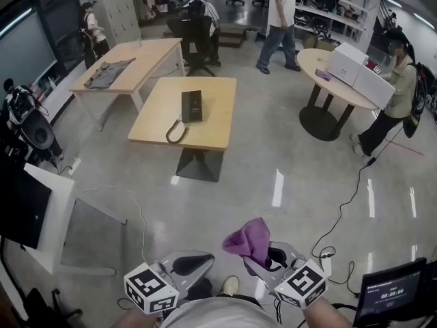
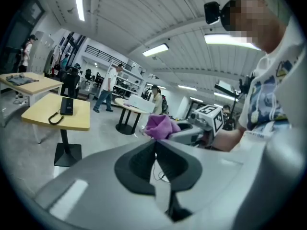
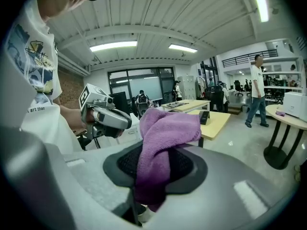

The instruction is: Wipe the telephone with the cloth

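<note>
Although the cloth (image 3: pixel 163 133) is clamped in the right hand-held gripper (image 1: pixel 268 258), the left hand-held gripper (image 2: pixel 155 147) closed empty, the distant telephone (image 1: pixel 191 106) is judged wholly unwiped.

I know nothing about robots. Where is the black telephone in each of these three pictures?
Head view: telephone above centre, on the pale square table.
Left gripper view: telephone at far left, on that table.
Right gripper view: telephone right of centre, beside the purple cloth.
Shared landmark: the pale square table under it.
</note>
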### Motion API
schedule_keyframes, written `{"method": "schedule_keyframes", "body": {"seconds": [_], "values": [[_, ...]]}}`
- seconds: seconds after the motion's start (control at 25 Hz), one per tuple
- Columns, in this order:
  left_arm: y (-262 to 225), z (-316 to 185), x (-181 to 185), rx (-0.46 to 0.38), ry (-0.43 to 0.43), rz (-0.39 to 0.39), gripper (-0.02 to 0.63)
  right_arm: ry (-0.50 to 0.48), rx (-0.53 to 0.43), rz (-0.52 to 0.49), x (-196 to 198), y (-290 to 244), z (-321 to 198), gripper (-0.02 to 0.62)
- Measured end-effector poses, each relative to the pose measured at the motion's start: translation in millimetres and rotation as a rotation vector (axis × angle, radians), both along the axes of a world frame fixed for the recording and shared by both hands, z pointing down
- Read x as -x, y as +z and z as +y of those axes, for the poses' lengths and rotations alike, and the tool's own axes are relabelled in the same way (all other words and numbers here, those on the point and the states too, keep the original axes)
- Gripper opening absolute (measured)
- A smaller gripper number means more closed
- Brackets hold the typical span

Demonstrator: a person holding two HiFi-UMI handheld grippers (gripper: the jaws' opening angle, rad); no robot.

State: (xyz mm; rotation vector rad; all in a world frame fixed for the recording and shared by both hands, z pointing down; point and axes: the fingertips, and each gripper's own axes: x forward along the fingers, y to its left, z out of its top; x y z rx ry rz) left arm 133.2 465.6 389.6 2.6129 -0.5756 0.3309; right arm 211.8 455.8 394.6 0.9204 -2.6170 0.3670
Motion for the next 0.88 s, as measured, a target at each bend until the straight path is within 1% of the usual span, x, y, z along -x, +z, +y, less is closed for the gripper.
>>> {"method": "schedule_keyframes", "body": {"seconds": [0.12, 0.28, 0.4, 0.64, 0.88], "values": [[-0.1, -0.5, 5.2, 0.002, -0.018, -0.004, 0.005, -0.008, 0.004, 0.011, 2.7, 3.1, -2.1, 0.118], [5.0, -4.6, 16.0, 0.020, -0.047, -0.004, 0.005, -0.016, 0.032, -0.003, 9.9, 8.0, -5.1, 0.118], [9.6, -13.4, 22.8, 0.032, -0.051, 0.005, 0.005, 0.002, 0.030, 0.007, 10.3, 8.9, -13.8, 0.117], [0.3, -57.3, 30.0, -0.002, 0.000, 0.048, 0.005, 0.074, 0.012, 0.034, 17.1, 1.0, -55.4, 0.117], [1.4, -103.1, 64.6, -0.006, 0.032, 0.070, 0.005, 0.098, -0.018, 0.057, 54.2, -7.7, -101.3, 0.117]]}}
